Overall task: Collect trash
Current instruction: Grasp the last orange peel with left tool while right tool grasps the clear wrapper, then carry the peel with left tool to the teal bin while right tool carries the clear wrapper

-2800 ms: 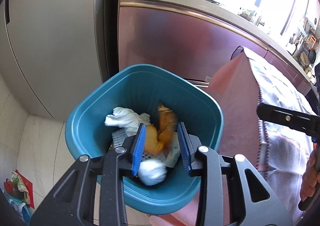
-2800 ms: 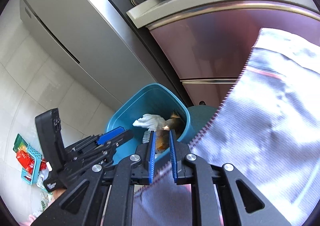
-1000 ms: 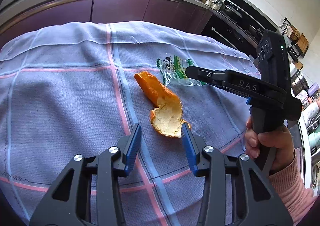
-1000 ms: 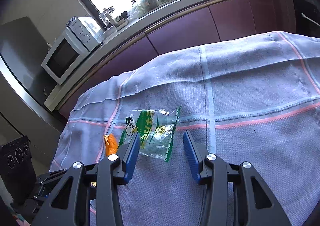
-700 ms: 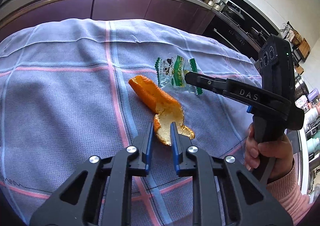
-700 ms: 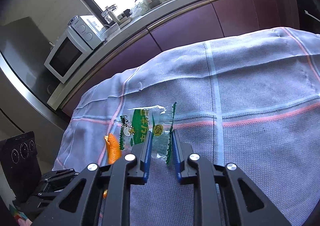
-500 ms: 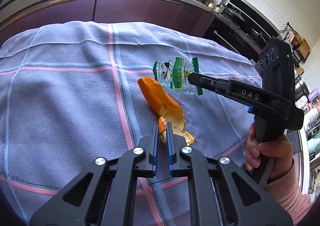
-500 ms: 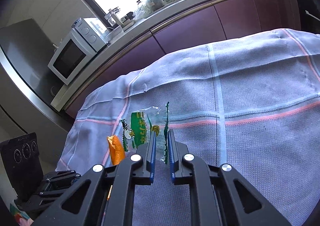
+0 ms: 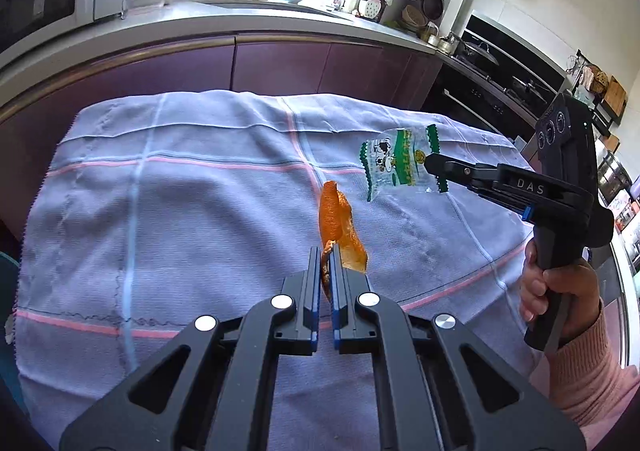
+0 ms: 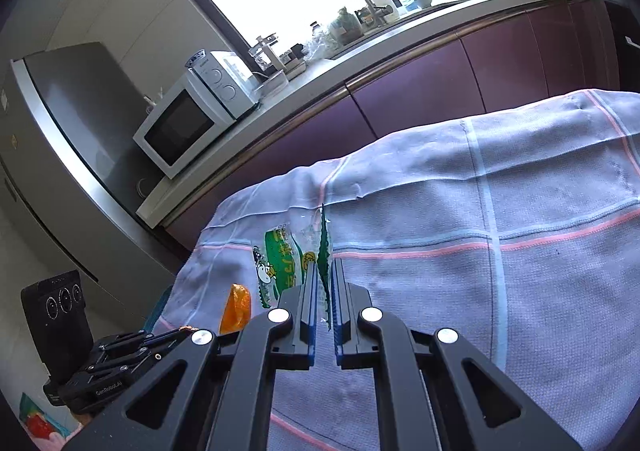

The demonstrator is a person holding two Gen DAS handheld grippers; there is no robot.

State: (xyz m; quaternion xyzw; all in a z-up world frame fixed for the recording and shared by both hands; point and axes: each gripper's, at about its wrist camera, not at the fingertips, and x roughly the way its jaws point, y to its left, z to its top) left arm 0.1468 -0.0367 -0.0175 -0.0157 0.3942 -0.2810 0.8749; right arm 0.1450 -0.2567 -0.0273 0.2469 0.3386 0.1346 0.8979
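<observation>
Peel [image 9: 338, 227] is clamped by just its ragged end in the left gripper [image 9: 326, 251], up off the cloth's [image 9: 180, 211] middle. Right gripper [image 10: 325, 279] pinches the wrapper's [image 10: 280, 267] green edge above the cloth's far-right corner. Both holds look skimpy, so either could slip out or tear on a quick swing.

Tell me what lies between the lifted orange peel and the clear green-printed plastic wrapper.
Nothing but bare checked lilac tablecloth, seen in the left wrist view between the orange peel and the plastic wrapper.
</observation>
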